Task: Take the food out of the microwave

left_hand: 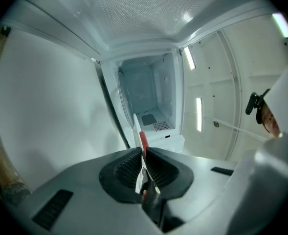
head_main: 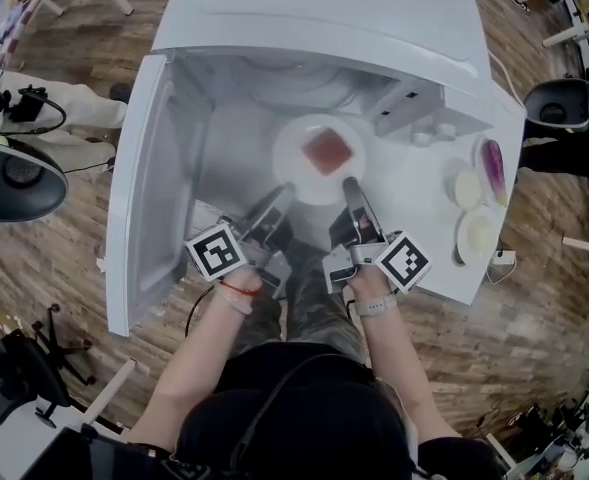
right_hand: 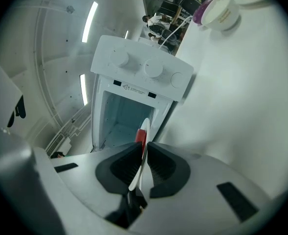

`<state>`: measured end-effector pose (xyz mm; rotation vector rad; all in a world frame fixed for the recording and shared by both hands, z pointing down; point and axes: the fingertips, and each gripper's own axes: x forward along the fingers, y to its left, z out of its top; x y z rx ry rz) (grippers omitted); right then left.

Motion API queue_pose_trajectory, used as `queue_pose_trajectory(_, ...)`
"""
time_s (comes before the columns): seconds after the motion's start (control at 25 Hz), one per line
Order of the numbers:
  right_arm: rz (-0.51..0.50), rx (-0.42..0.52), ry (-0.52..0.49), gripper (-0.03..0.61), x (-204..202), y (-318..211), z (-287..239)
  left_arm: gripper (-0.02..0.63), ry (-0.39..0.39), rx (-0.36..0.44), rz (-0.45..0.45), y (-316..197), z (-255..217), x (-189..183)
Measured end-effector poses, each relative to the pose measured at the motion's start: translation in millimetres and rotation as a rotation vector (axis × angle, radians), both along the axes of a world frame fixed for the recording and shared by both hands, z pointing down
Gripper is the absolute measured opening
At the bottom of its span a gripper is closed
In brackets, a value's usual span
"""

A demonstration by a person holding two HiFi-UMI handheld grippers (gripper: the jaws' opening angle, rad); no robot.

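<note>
**Carrying a loaded plate by its rim**

Pinching the plate (head_main: 292, 150) at its near rim with the left gripper (head_main: 282, 196) and the right gripper (head_main: 352, 186), both clamped tight on the thin white edge, as seen along the jaws in each gripper view. Holding it just in front of the mouth of the microwave (head_main: 324, 8), beside the door (head_main: 139, 188) swung open on the left. Cannot tell whether the far rim is fully clear of the cavity.

Probably dealing with a stiff, brittle, smooth-glazed dish, fairly heavy for so shallow a bite, so likely to slip or droop at the edge nearest the microwave if tilted. Best to carry it level and grip at two spread points on the near rim, well clear of the food (head_main: 326, 152), a flat reddish slab in the middle, seemingly free to slide.

Hard to name the food beyond that. Seeing the plate only edge-on from the grippers, with its top face hidden. Cannot identify the small dishes (head_main: 471, 190) right of the microwave.
</note>
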<state>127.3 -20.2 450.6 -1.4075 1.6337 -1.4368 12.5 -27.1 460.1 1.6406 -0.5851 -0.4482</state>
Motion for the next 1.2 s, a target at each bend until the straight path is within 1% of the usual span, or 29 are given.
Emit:
queue_pose_trajectory(0.32, 0.041, -0.007, 0.001, 0.049, 1, 20, 4, 0.032, -0.002, -0.007, 0.042, 15, 4, 1)
queue_pose_trajectory(0.56, 0.072, 0.008, 0.008, 0.049, 0, 34, 5, 0.034, -0.003, -0.008, 0.083, 25, 7, 1)
queue_pose_trajectory(0.76, 0.110, -0.006, -0.003, 0.048, 1, 46, 9, 0.034, -0.010, -0.013, 0.118, 34, 10, 2)
queue_pose_trajectory(0.88, 0.124, -0.011, 0.004, 0.048, 1, 54, 11, 0.034, -0.020, 0.012, 0.143, 38, 10, 2)
queue_pose_trajectory(1.08, 0.149, -0.011, 0.001, 0.048, -1, 67, 13, 0.034, -0.015, -0.017, 0.161, 49, 15, 1)
queue_pose_trajectory(1.2, 0.162, -0.014, -0.005, 0.048, 0, 71, 14, 0.034, -0.020, -0.001, 0.180, 51, 15, 3)
